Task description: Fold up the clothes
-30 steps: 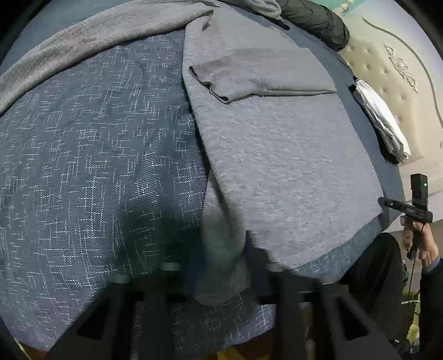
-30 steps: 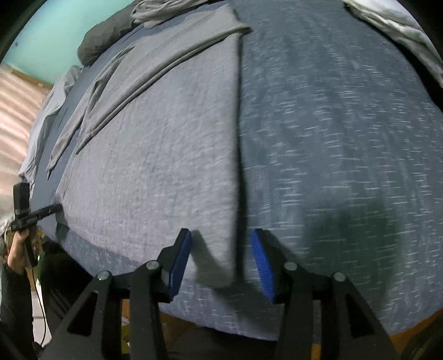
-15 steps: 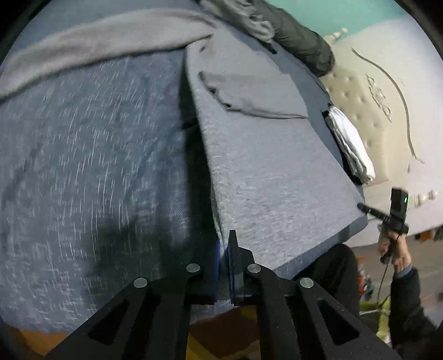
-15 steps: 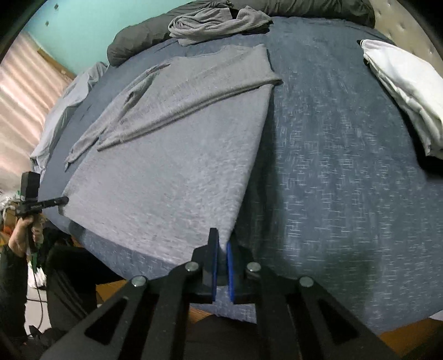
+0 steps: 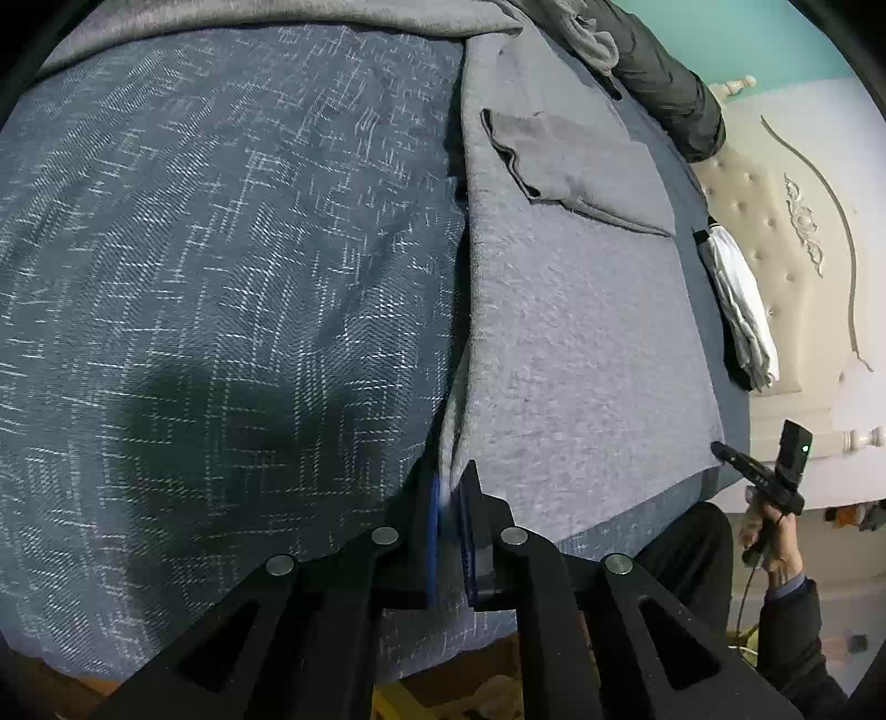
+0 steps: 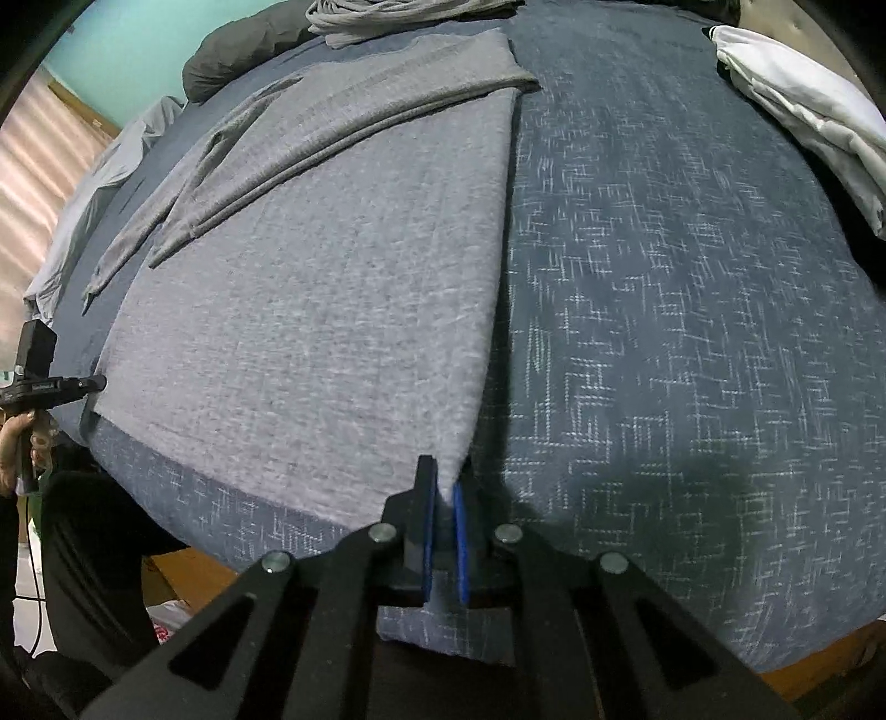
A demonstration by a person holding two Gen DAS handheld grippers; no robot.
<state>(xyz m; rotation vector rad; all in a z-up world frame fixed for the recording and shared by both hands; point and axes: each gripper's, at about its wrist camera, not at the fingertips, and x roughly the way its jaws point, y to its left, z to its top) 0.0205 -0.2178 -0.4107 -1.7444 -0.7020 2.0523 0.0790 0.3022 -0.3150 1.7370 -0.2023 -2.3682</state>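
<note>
A grey long-sleeved shirt (image 5: 581, 332) lies spread on the dark blue patterned bed cover (image 5: 221, 277), with one sleeve folded over its body. My left gripper (image 5: 451, 487) is shut on one bottom corner of the shirt at the near bed edge. In the right wrist view the same shirt (image 6: 332, 310) lies flat with its sleeves folded across the far end. My right gripper (image 6: 443, 493) is shut on the other bottom corner. Each gripper shows in the other's view, at the opposite hem corner.
Folded white clothes (image 5: 742, 310) (image 6: 803, 111) lie near the padded headboard (image 5: 792, 221). A dark jacket (image 5: 664, 83) and crumpled grey clothes (image 6: 387, 16) lie at the far side of the bed. The bed edge is just below both grippers.
Both grippers were open around the shirt's bottom corners a second ago. They have shut on the corners and lifted them slightly off the bed.
</note>
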